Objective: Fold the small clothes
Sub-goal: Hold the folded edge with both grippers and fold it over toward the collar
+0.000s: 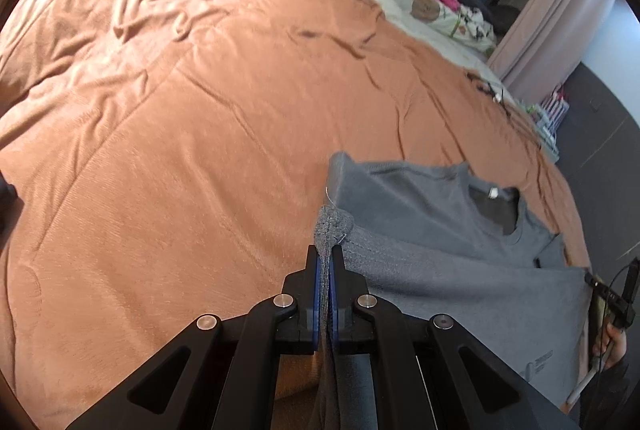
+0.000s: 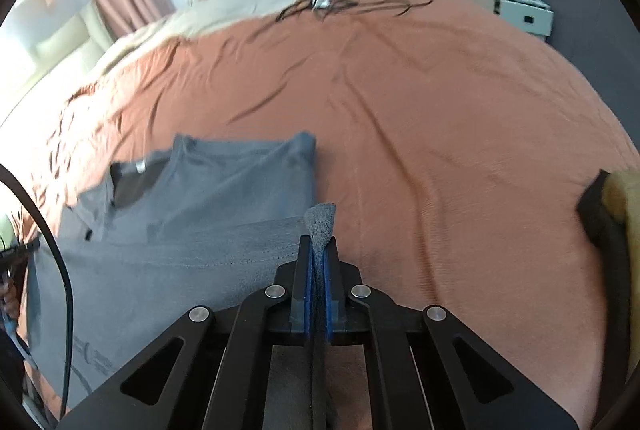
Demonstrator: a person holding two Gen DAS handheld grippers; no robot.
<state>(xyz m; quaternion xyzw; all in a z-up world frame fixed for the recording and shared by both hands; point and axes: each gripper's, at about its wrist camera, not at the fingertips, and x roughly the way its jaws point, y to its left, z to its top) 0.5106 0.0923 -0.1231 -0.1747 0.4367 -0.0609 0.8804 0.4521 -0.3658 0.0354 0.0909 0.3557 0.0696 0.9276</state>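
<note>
Rust-orange bedding (image 1: 180, 134) fills the left wrist view; low and right of centre lies the grey T-shirt (image 1: 420, 230), collar toward the upper right, and the left gripper (image 1: 329, 262) is clenched on a hem corner. From the right wrist, the shirt (image 2: 200, 214) spreads left of centre, the right gripper (image 2: 319, 254) pinching the opposite corner. Between both grips the hem runs crosswise, collar beyond the fingertips, so folding likely carries the hem forward.

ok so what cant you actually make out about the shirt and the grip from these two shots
- Print on the shirt: left wrist view, too small, near the edge; right wrist view, blurred.
- Neck label: too small to read.
- Shirt's lower part: hidden by the left gripper and right gripper in their own views.
- Layers pinched: hidden between the pads.
</note>
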